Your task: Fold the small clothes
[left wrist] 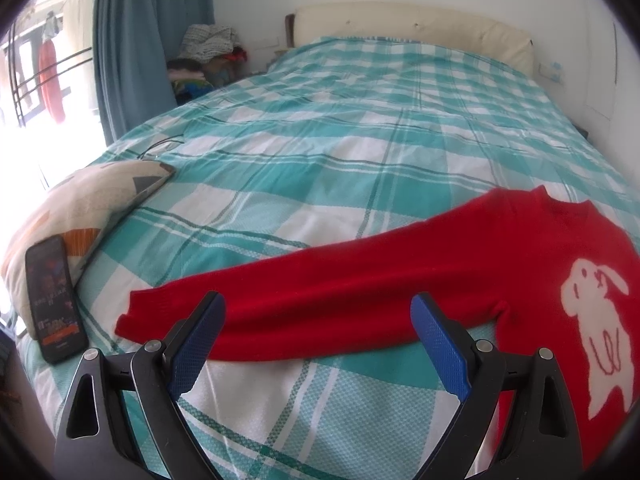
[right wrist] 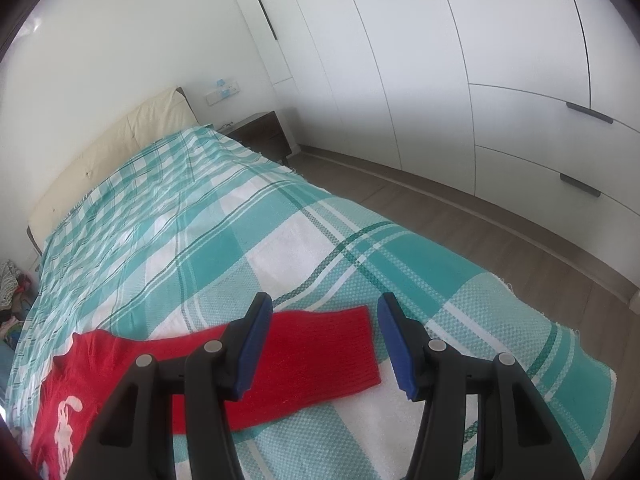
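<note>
A small red sweater (left wrist: pixel 420 276) with a white rabbit (left wrist: pixel 596 332) on its front lies flat on the teal plaid bedspread (left wrist: pixel 320 140), sleeves spread out. My left gripper (left wrist: pixel 318 304) is open and empty, its blue pads either side of the left sleeve (left wrist: pixel 280 304), just above it. In the right wrist view the sweater (right wrist: pixel 96 364) lies at the lower left. My right gripper (right wrist: pixel 325 306) is open and empty, over the cuff end of the right sleeve (right wrist: pixel 320 352).
A patterned pillow (left wrist: pixel 92 200) and a black phone (left wrist: pixel 54 300) lie at the bed's left edge. A cream headboard (left wrist: pixel 412 28) stands at the far end. A pile of clothes (left wrist: pixel 204 56) sits by the blue curtain. White wardrobes (right wrist: pixel 480 60) and wooden floor (right wrist: pixel 520 248) lie right of the bed.
</note>
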`<control>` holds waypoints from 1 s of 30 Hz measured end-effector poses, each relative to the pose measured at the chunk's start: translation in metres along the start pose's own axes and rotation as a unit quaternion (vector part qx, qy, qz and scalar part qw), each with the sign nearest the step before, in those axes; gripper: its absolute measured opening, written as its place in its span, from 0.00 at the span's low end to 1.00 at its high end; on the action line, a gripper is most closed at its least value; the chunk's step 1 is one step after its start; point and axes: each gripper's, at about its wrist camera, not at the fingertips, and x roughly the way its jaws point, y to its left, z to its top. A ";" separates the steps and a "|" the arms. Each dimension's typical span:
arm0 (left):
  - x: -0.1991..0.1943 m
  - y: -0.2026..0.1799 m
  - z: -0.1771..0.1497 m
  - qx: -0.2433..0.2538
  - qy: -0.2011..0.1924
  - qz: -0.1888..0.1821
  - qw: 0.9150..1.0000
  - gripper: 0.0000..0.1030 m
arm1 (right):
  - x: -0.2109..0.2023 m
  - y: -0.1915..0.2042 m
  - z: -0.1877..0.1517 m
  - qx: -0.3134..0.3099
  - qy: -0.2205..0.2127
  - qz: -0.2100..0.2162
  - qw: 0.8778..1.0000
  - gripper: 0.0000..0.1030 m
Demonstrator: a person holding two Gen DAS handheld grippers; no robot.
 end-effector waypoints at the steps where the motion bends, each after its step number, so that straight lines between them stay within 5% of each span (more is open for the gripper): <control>1: 0.000 0.001 0.000 -0.003 0.000 0.000 1.000 0.92 | 0.001 0.000 -0.002 0.006 0.011 0.026 1.000 0.53; 5: 0.002 0.005 0.002 -0.013 0.007 -0.001 1.000 0.92 | 0.001 -0.005 -0.018 0.056 0.055 0.144 0.986 0.53; 7: 0.002 0.006 0.002 -0.016 0.009 -0.003 1.000 0.92 | 0.005 -0.009 -0.026 0.085 0.073 0.169 0.979 0.53; 15: -0.001 0.010 0.003 -0.020 0.007 -0.003 1.000 0.92 | 0.017 -0.041 -0.036 0.178 0.090 0.146 0.969 0.53; 25: 0.004 0.001 0.000 0.000 0.014 0.005 1.000 0.92 | 0.044 -0.050 -0.030 0.211 0.101 0.113 0.966 0.51; 28: 0.006 0.000 0.000 0.002 0.018 0.008 1.000 0.92 | 0.057 -0.054 -0.029 0.242 0.094 0.115 0.959 0.45; 30: 0.007 0.000 0.000 0.004 0.020 0.009 1.000 0.92 | 0.065 -0.052 -0.029 0.236 0.099 0.104 0.961 0.27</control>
